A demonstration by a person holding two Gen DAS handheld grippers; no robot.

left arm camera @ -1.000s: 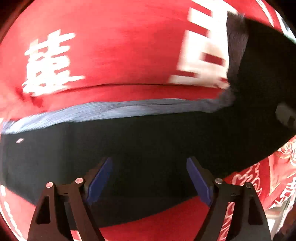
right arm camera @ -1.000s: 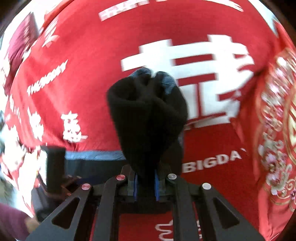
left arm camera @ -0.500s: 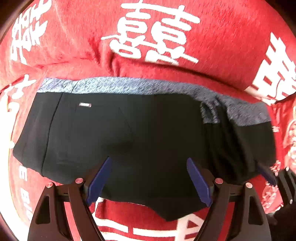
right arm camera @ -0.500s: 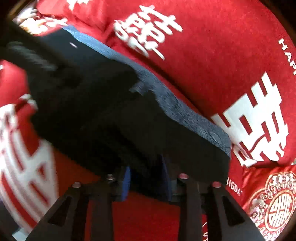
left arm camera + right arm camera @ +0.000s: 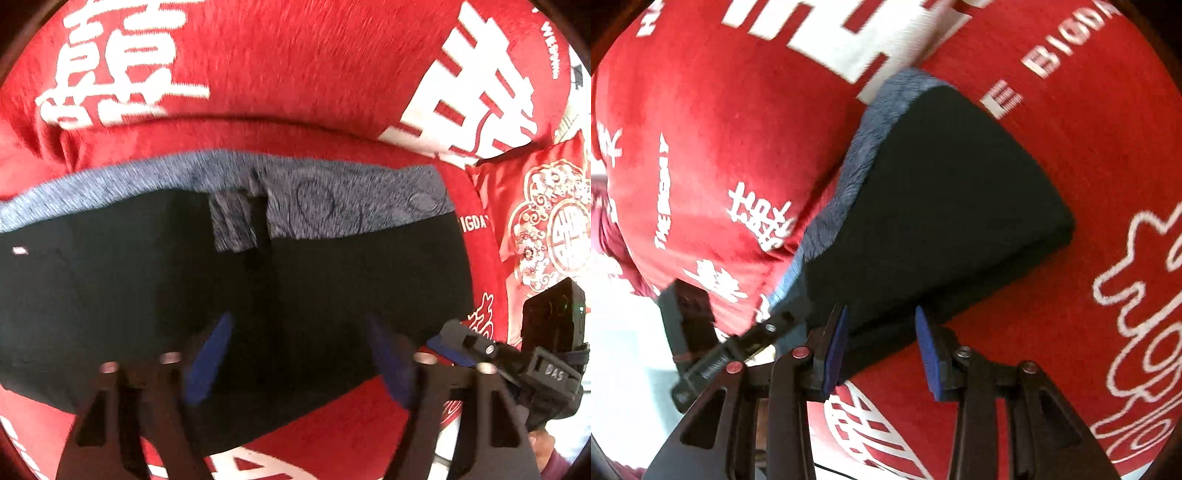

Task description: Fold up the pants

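Jaws of the left gripper (image 5: pixel 299 365) are seen closing, half apart over the pants (image 5: pixel 147 295), nothing pinched. The right gripper (image 5: pixel 881 350) is held part open astride the near hem, pads clear. The pants are spread on the red cloth (image 5: pixel 295 74), long axis left to right, waistband (image 5: pixel 351 199) far.

Red blanket (image 5: pixel 295 81), white characters; embroidered red cushion (image 5: pixel 546 221) right

One pants (image 5: pixel 155 288), black, grey waistband, on one red cloth (image 5: pixel 280 74). Two grippers: left (image 5: pixel 299 354) over pants, right (image 5: pixel 881 350) at pants' edge. One embroidered cushion (image 5: pixel 546 221) right of pants.
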